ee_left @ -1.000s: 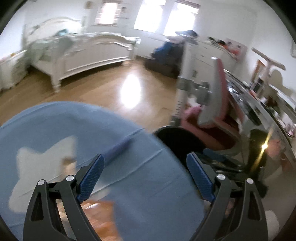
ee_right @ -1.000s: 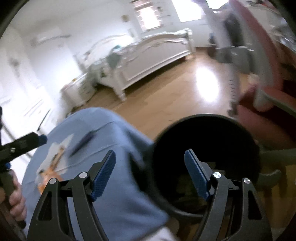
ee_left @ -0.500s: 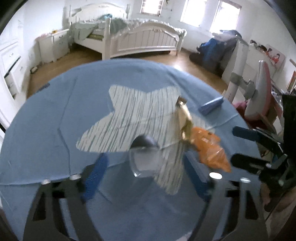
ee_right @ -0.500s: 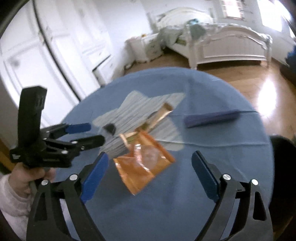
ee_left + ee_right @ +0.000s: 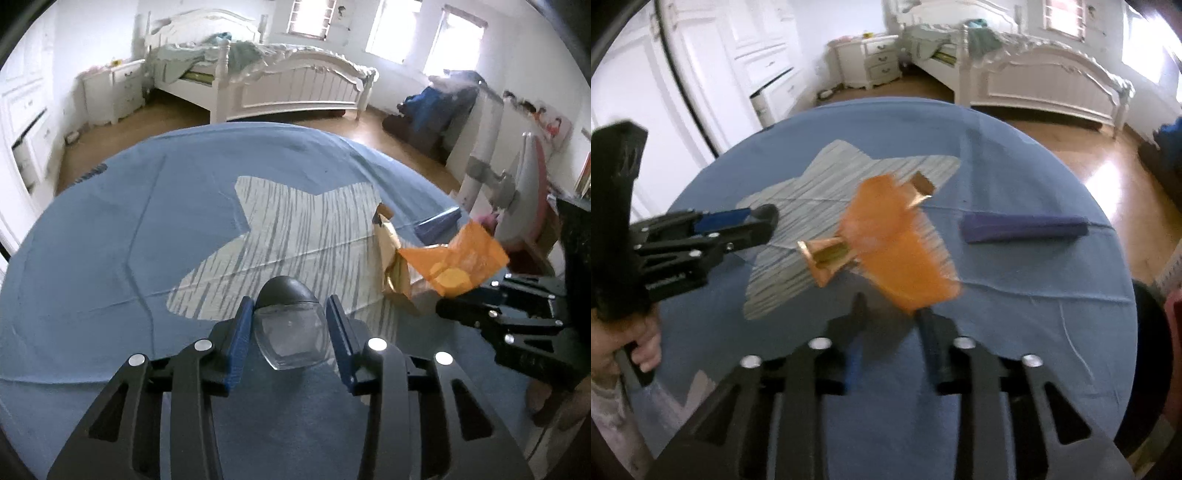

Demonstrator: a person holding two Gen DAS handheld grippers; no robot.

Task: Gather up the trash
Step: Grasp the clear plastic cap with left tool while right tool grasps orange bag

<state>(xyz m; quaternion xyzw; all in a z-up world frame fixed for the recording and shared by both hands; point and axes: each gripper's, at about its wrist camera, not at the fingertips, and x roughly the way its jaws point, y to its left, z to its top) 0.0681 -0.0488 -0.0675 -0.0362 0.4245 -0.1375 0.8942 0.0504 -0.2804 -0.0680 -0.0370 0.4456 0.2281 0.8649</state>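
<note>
A round table under a blue cloth with a pale star print carries the trash. A clear plastic container with a black cap sits between the blue pads of my left gripper; the jaws are closing and the pads touch its sides. My right gripper is shut on the lower corner of an orange wrapper, which stands up off the cloth. In the left wrist view the orange wrapper rises above the right gripper. A crumpled gold wrapper lies beside it.
A dark blue folded strip lies on the cloth's far right. A black bin stands off the table's right edge. A hand holds the left gripper's handle. Beyond are wood floor, a white bed and a pink chair.
Both grippers swung from the black bin over to the table. The left jaws narrowed around the clear container. The right jaws shut on the orange wrapper, which now stands up.
</note>
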